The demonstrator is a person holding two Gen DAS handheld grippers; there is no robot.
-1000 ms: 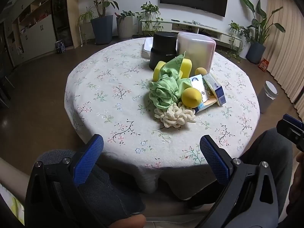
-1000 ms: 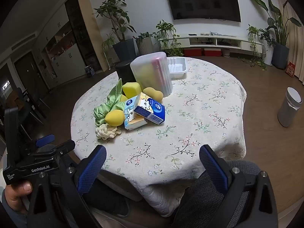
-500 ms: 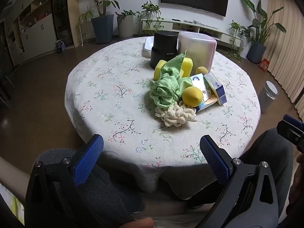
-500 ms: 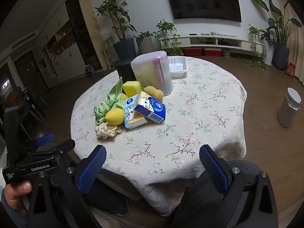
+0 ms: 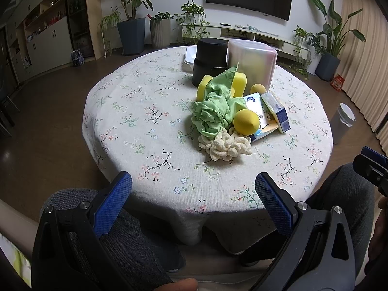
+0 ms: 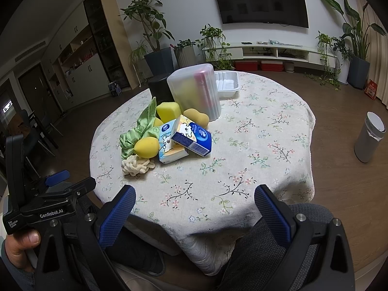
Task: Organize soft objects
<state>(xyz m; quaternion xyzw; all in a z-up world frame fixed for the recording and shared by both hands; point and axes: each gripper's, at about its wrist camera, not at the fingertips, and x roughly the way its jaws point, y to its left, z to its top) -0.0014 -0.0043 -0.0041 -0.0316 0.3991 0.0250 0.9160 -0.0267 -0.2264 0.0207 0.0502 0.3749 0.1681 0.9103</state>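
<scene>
A living room with a wall TV (image 6: pixel 260 2), potted plants (image 6: pixel 155 31) and a low shelf lies behind a round table (image 5: pixel 135 111) under a flowered cloth. The soft things sit in one heap right of centre in the left wrist view, left of centre in the right wrist view. A green cloth (image 5: pixel 213 111) lies crumpled at the heap's middle, a cream knit piece (image 5: pixel 224 143) touching its near edge. A yellow round sponge (image 5: pixel 245 122) rests against the cloth and on a tissue pack (image 6: pixel 169 143); a blue box (image 6: pixel 192 135) leans on that pack. Yellow block sponges (image 5: pixel 238 82) stand behind the cloth, with a peanut-shaped sponge (image 6: pixel 196 117) beside them. Behind the heap are a clear bin (image 6: pixel 196 89), a black can (image 5: pixel 210 60) and a white tray (image 6: pixel 226 82).

The left gripper (image 5: pixel 192 195) and right gripper (image 6: pixel 194 208) hang at the bottom of their frames over the person's knees, short of the table edge, jaws wide apart and empty. A hand (image 6: pixel 20 245) at lower left holds the left gripper.
</scene>
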